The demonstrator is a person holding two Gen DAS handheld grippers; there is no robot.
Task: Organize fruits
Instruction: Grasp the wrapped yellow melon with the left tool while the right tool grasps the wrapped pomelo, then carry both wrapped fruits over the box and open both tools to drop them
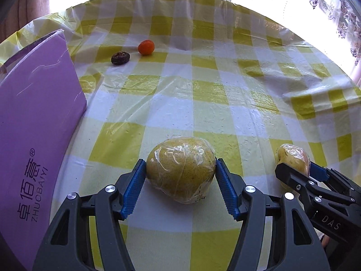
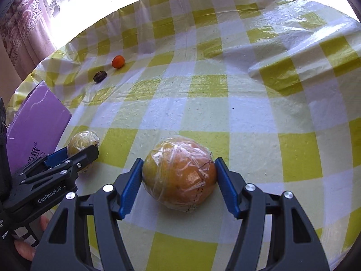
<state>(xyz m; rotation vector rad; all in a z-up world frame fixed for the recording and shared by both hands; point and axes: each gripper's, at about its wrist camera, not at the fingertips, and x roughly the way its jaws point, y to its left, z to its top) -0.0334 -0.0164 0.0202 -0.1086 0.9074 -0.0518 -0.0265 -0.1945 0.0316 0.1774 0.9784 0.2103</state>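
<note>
1. Left gripper (image 1: 180, 169): blue pads (image 1: 133, 189) wide apart, pressed against both flanks of a plastic-wrapped yellow-green pear (image 1: 180, 169). The pear sits on the yellow-checked tablecloth (image 1: 203, 90), centred between the fingers.
2. Right gripper (image 2: 179, 171): same spread, pads (image 2: 225, 187) touching both sides of a wrapped yellow-orange fruit (image 2: 179, 171), exact kind unclear. It also rests on the cloth.
3. Each gripper appears in the other's view: right one low right of the left tool, left one low left of the right tool.
4. Small orange fruit (image 1: 146, 47) and dark brown wrinkled item (image 1: 120, 58) lie far ahead-left of the left gripper, close together but apart.
5. Purple box (image 1: 38, 117), printed "ZHUOBAIYI", lies left of the left gripper.
</note>
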